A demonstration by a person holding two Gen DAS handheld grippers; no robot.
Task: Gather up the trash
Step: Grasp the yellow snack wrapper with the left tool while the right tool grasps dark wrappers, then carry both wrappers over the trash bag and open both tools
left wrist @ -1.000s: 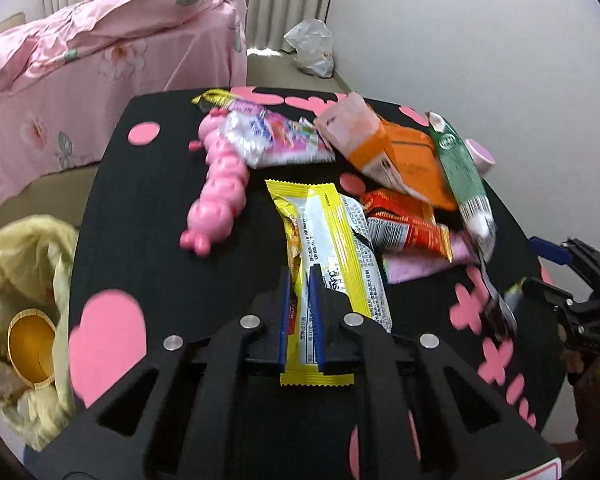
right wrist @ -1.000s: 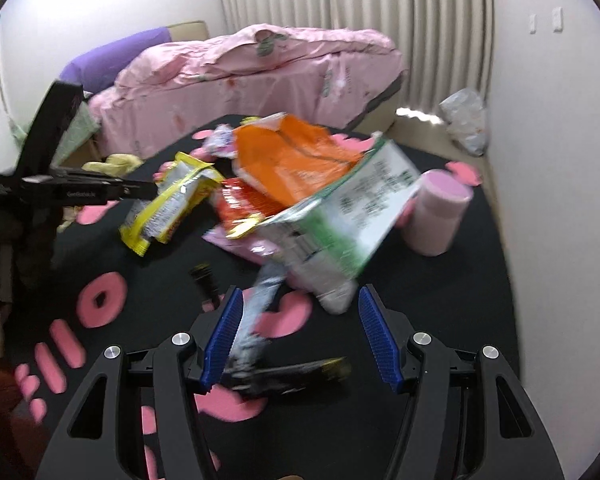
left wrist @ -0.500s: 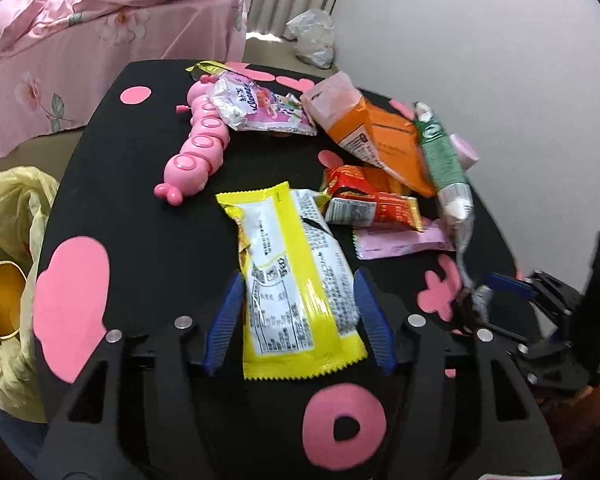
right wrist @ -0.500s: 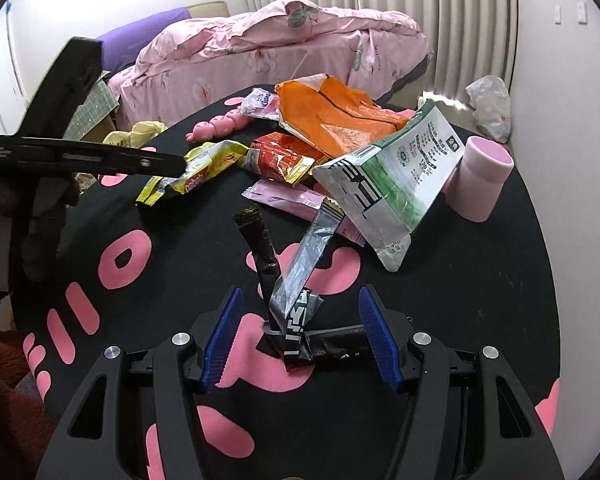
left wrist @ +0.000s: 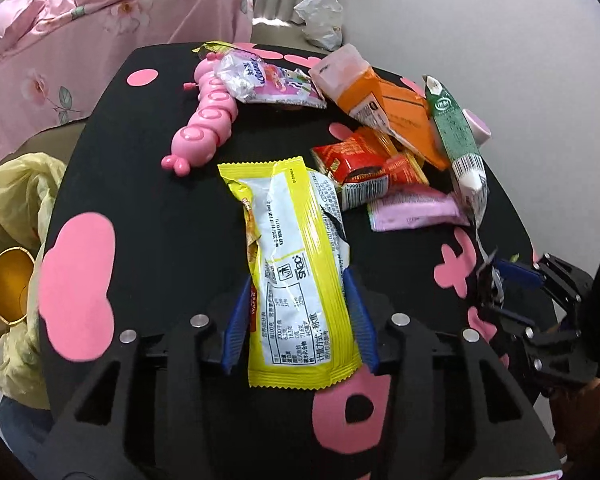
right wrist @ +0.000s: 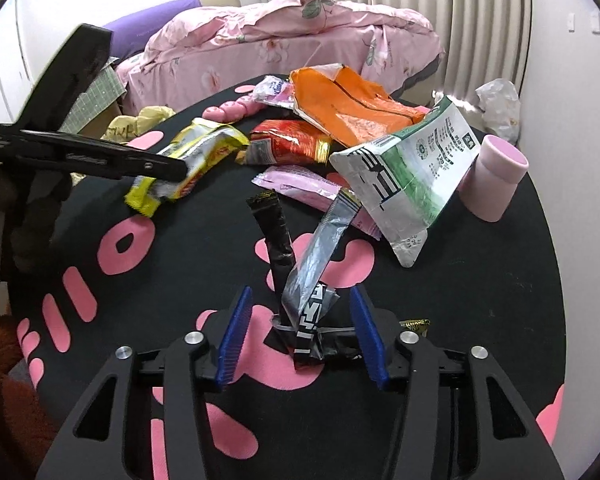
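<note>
A yellow and white snack wrapper (left wrist: pixel 296 272) lies on the black round table (left wrist: pixel 148 184); it also shows in the right wrist view (right wrist: pixel 188 164). My left gripper (left wrist: pixel 298 320) is open with its blue pads either side of the wrapper's near end. My right gripper (right wrist: pixel 302 336) is open around a crumpled black and silver wrapper (right wrist: pixel 304 280) that stands up between its pads. Behind lie a red packet (left wrist: pixel 364 168), a pink packet (left wrist: pixel 412 210), an orange bag (left wrist: pixel 384 108) and a green and white carton (right wrist: pixel 408 184).
A pink caterpillar toy (left wrist: pixel 206 124) and a pink cup (right wrist: pixel 494 178) stand on the table. A yellow trash bag (left wrist: pixel 12 216) with a gold cup inside sits on the floor left of the table. A pink bed (right wrist: pixel 284 40) is behind.
My left gripper was shut on the yellow wrapper; it has opened and now straddles it. My right gripper has dropped toward the table, and the black and silver wrapper now stands between its pads.
</note>
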